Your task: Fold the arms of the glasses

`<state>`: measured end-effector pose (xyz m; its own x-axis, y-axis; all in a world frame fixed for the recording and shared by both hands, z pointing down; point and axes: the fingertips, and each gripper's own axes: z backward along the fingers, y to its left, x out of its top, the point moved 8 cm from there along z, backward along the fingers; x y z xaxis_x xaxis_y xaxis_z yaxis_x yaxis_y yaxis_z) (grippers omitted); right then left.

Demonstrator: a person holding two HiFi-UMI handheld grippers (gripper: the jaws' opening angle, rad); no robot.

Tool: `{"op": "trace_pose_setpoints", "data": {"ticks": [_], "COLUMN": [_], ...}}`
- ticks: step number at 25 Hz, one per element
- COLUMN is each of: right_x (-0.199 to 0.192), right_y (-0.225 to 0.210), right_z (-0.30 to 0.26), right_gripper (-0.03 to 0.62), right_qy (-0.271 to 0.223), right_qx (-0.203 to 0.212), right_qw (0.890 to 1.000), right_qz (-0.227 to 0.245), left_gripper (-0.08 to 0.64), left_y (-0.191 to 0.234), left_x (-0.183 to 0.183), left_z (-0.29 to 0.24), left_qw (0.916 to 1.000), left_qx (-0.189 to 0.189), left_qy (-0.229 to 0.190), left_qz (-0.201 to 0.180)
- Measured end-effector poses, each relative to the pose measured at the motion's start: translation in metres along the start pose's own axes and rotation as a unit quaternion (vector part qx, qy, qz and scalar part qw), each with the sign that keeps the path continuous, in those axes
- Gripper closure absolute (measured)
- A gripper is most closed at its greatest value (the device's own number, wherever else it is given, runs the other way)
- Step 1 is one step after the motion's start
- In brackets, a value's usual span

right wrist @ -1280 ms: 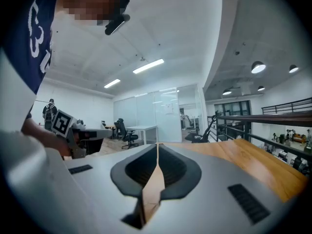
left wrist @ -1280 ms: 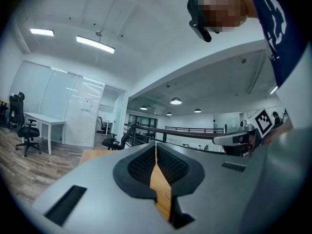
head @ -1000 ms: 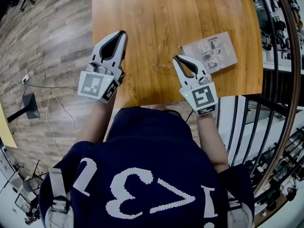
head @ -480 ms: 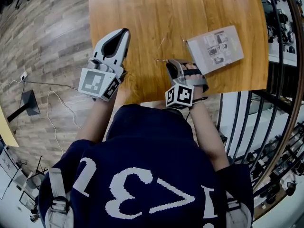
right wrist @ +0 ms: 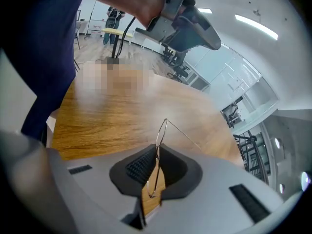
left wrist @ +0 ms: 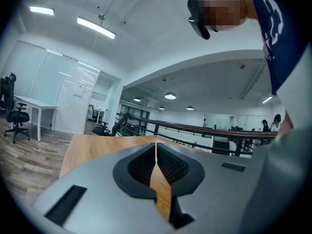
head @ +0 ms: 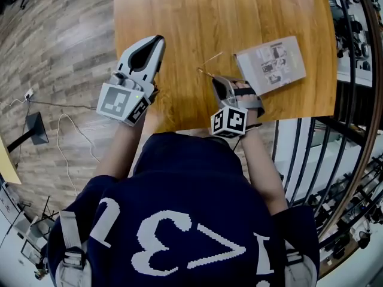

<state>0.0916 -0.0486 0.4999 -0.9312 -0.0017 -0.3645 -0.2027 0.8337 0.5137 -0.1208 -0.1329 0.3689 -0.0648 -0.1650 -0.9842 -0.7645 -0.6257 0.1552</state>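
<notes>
Wood-grain table (head: pixel 179 17) fills the head view, with a printed leaflet (head: pixel 270 63) lying flat on it. Just left of the leaflet, the thin wire glasses (head: pixel 210 59) are lifted at one end by the right gripper (head: pixel 214 80), and the left gripper (head: pixel 158 39) hovers well left of the leaflet, apart from the glasses. In the left gripper view the left gripper (left wrist: pixel 156 147) has its pads pressed together with nothing between them and only the table beyond. In the right gripper view the right gripper (right wrist: pixel 157 150) is clamped on the glasses (right wrist: pixel 162 130) at the lens rim, and one arm (right wrist: pixel 185 133) juts out away from the frame. Folding therefore looks barely begun: that arm appears unfolded, and the other cannot be made out. The leaflet's print is too small to read; large white characters show on the person's dark shirt, too distorted to read safely.
</notes>
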Motion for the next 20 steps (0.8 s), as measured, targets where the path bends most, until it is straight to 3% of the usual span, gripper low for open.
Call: {"op": "trace_pose_setpoints", "data": {"ticks": [6,11,15,18,20], "right_x": [0.014,0.033,0.043,0.05,0.053], "right_y": [-0.04,-0.075,-0.087,-0.085,-0.082], "right_z": [0.043,0.085,0.103,0.106,0.108], "right_gripper": [0.557,0.558,0.557,0.557,0.557], "right_qy": [-0.066,-0.108,-0.133,-0.141,-0.139], "right_qx": [0.028,0.024,0.035,0.043,0.043], "right_qw": [0.997,0.993,0.986,0.982,0.98], "right_qz": [-0.003,0.05,0.096,0.121,0.135], "left_gripper": [0.537,0.537,0.534,0.41,0.408], "left_y": [-0.007,-0.021,-0.027,-0.027,-0.03], "left_x": [0.009,0.015,0.022,0.021,0.018], "left_z": [-0.008,-0.02,-0.029,-0.036,-0.038], "left_qw": [0.9988,0.9895,0.9863,0.9787,0.9715], "left_qx": [-0.048,-0.134,-0.148,-0.172,-0.196], "left_qy": [0.009,0.034,0.036,0.056,0.081], "left_qz": [0.008,0.045,0.063,0.096,0.106]}}
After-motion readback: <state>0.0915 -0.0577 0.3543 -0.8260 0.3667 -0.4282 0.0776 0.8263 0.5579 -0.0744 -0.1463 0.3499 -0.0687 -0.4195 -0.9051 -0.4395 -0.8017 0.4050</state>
